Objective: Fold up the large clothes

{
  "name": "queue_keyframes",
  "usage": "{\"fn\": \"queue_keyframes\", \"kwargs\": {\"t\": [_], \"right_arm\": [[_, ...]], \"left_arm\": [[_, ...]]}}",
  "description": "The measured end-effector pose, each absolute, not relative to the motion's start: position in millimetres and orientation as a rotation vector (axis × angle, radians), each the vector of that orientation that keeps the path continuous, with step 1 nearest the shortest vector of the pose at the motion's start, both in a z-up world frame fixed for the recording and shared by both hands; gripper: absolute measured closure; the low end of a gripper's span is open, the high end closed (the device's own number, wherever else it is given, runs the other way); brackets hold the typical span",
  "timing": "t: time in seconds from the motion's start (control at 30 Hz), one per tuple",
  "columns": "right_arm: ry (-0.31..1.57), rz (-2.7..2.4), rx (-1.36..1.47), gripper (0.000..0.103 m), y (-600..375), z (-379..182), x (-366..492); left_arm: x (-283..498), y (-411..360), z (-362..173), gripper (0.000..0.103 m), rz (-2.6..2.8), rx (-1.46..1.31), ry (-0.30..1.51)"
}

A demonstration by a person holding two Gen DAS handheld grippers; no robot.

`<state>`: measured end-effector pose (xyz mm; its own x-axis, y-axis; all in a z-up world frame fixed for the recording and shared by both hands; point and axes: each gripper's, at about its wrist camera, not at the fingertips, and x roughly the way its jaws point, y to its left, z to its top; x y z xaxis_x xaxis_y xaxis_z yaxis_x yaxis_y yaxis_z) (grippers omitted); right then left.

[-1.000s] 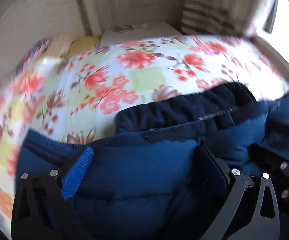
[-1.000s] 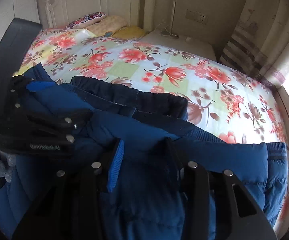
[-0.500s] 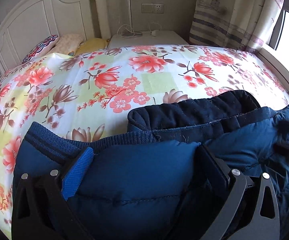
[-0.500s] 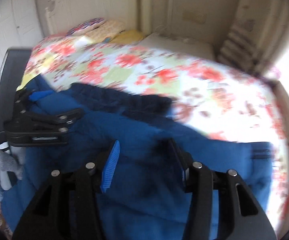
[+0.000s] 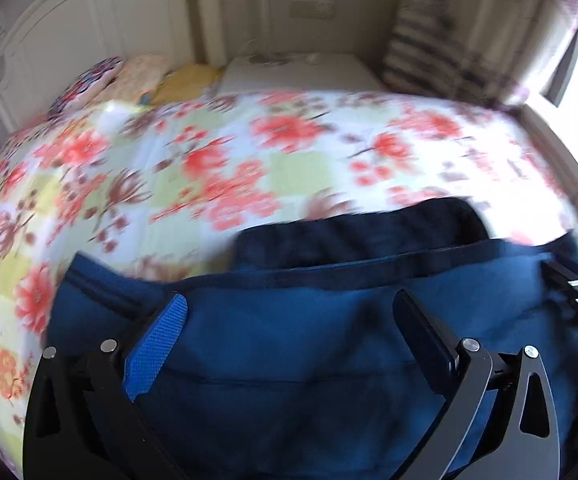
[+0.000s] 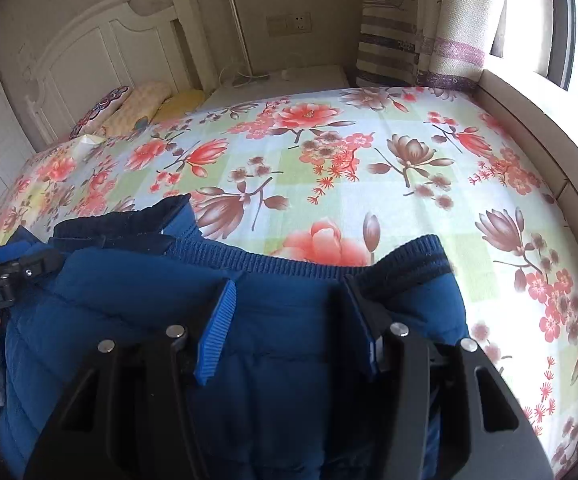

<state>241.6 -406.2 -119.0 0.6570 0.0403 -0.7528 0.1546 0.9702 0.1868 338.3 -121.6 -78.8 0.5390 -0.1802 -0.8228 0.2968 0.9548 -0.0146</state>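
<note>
Since a second ago, the blue padded jacket (image 6: pixel 289 360) has been drawn nearer the floral bed (image 6: pixel 369 168) edge. Left gripper (image 5: pixel 289 340) and right gripper (image 6: pixel 289 320) each clamp jacket fabric. Folding is midway; next, laying it flat is likely needed.

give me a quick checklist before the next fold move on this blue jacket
1. Left gripper around the blue jacket: fabric fills the gap between its fingers, but whether they pinch is cannot tell.
2. Right gripper around the jacket near its ribbed hem: fabric between the fingers, pinch cannot tell.
3. The two grippers apart, not clashing: ok.
4. Floral bedspread ahead free of other items where the jacket would land: ok.
5. Left wrist view sharp enough to judge: not ok, motion blurred.
6. Jacket lying flat and smooth: not ok, bunched, dark lining showing.
</note>
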Motion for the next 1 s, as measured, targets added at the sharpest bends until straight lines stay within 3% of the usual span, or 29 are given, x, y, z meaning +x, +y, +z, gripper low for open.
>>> {"fn": "queue_keyframes", "kwargs": {"t": [0.1,0.17,0.3,0.43,0.63,0.83,1.0], "right_arm": [[0.855,-0.071,0.232,0.05,-406,-119,242],[0.853,-0.069,0.239,0.05,-406,-119,242],[0.854,-0.069,0.243,0.05,-405,-119,241],[0.852,-0.064,0.248,0.05,-406,-120,241],[0.849,-0.057,0.253,0.049,-407,-120,241],[0.859,-0.061,0.242,0.049,-406,-119,243],[0.85,-0.117,0.066,0.047,-359,-87,240]], "left_arm": [[320,-167,-75,0.004,-0.351,0.234,0.894],[319,-194,-106,0.004,-0.352,0.363,0.932],[328,-168,-106,0.004,-0.428,0.216,0.97],[325,-134,-90,0.004,-0.353,0.268,0.898],[369,0,-102,0.004,-0.227,-0.014,0.974],[368,-15,-109,0.004,-0.199,0.061,0.958],[367,-7,-110,0.004,-0.22,-0.003,0.966]]}}
